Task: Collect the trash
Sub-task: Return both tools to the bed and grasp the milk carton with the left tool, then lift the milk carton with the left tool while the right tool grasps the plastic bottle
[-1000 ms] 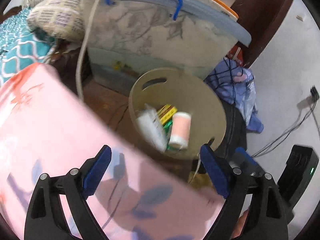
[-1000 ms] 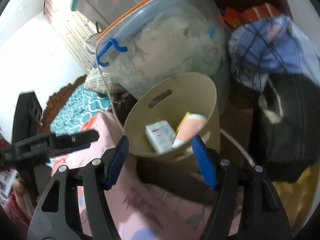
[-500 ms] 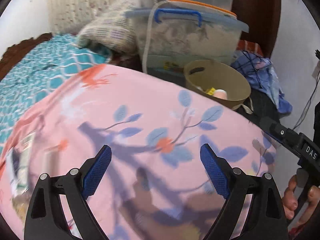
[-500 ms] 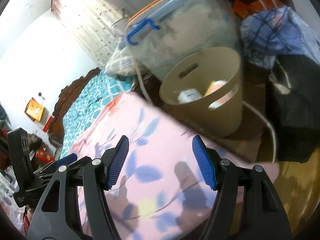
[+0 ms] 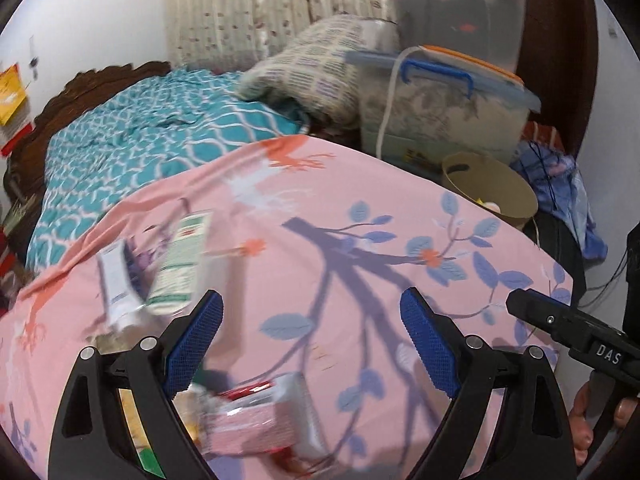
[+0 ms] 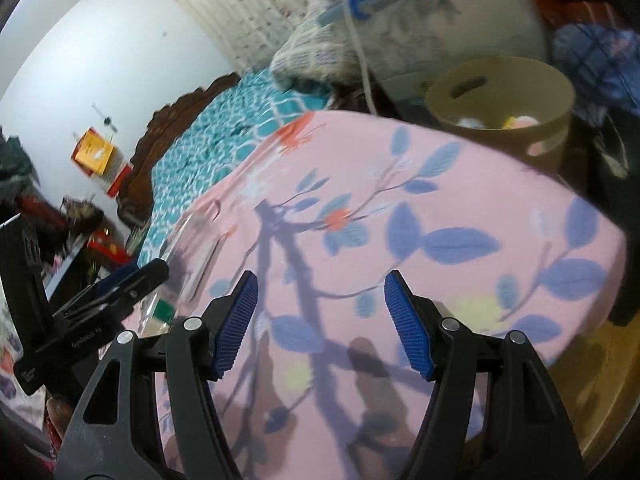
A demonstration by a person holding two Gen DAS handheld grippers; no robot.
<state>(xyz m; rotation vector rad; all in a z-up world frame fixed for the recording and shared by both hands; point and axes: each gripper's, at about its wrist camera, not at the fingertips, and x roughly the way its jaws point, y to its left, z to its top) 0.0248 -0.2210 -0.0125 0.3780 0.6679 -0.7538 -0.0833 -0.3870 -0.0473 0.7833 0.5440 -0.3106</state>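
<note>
left wrist: left gripper [image 5: 310,344] wide, empty over wrappers [image 5: 256,420]; right gripper [image 6: 320,322] wide, empty.

Motion blur smeared the green-and-white carton [image 5: 182,256] and the white tube [image 5: 116,280] on the pink sheet [image 5: 360,240]; their print was unreadable. The red-and-pink packet [image 5: 260,416] was a blurred streak, partly behind the left gripper [image 5: 310,346]. The bin [image 6: 500,120] contents were indistinct.

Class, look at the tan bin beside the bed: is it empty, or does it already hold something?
Not empty. The tan bin stands upright and pale items show inside.
</note>
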